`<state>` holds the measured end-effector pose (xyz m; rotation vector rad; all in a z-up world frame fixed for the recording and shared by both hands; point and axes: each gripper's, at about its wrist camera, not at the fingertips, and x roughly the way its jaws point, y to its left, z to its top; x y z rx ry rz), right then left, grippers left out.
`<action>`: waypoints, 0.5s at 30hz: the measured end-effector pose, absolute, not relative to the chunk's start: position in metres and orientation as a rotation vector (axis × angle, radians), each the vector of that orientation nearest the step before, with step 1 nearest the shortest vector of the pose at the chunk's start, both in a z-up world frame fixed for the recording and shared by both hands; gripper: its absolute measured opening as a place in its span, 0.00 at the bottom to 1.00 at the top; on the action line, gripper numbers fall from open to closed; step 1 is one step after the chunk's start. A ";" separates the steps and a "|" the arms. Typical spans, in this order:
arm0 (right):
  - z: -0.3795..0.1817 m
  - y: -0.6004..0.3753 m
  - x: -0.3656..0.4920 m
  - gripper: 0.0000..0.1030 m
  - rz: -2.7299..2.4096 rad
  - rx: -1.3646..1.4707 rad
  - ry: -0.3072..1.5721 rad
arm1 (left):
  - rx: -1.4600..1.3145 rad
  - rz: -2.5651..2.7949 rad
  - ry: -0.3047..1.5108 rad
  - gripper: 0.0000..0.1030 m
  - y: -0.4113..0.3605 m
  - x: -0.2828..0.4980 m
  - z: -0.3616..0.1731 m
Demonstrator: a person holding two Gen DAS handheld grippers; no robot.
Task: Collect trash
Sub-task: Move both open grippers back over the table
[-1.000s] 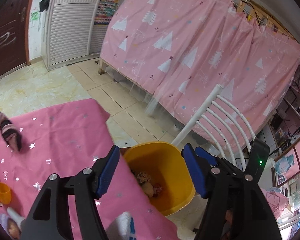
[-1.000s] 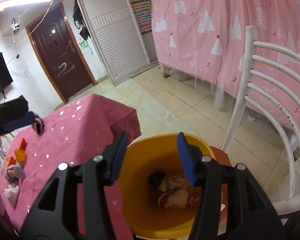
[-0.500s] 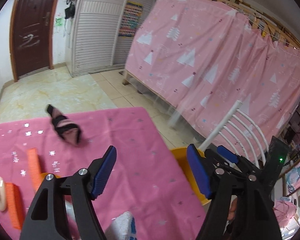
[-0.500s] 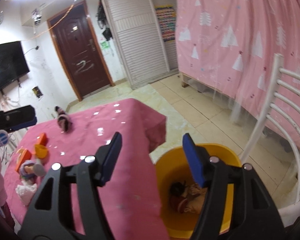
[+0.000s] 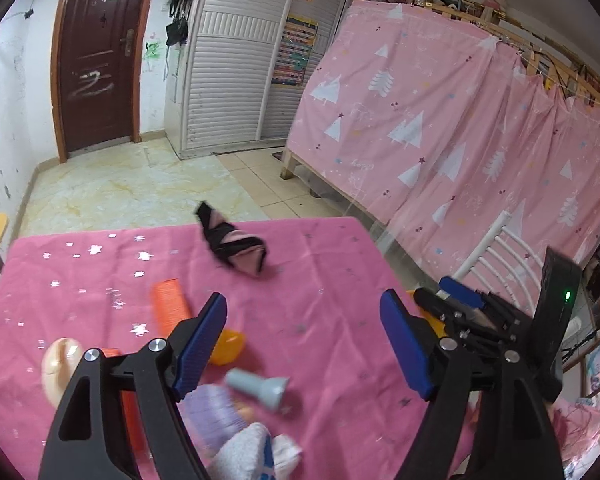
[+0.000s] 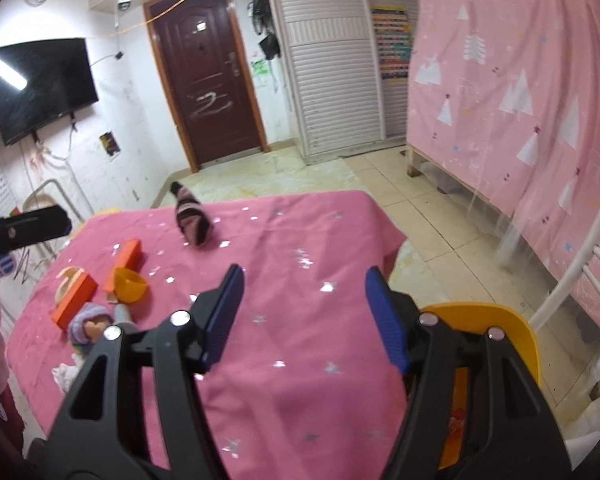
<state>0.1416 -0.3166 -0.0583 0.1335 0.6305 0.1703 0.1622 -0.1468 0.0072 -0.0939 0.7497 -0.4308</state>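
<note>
Left hand-held gripper (image 5: 304, 344), spread and empty, hovers nearest the doll (image 5: 220, 408) at its 7 o'clock; right hand-held gripper (image 6: 302, 316) also spread.

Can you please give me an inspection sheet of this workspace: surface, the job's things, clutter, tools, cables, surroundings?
Surface: table under a pink starred cloth.
Job's things: yellow bin on the floor at the table's right edge; on the cloth a black-and-pink sock, orange comb, yellow cup, orange box, grey bottle, purple-hatted doll, white cloth.
Clutter: nothing seen beyond those things.
Tools: left tool open, empty, above the doll; right tool open, empty, over bare cloth.
Cables: wires hanging on the wall by the TV.
Surroundings: white chair, pink curtain, brown door.
</note>
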 end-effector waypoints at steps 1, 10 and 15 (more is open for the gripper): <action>-0.058 -0.313 0.143 0.59 0.175 0.130 0.631 | -0.087 -0.426 0.747 0.70 -0.140 0.160 0.007; -0.054 -0.275 0.162 0.59 0.242 0.089 0.654 | -0.074 -0.404 0.758 0.73 -0.105 0.141 -0.003; -0.052 -0.253 0.173 0.59 0.268 0.067 0.666 | -0.031 -0.406 0.772 0.76 -0.099 0.121 -0.019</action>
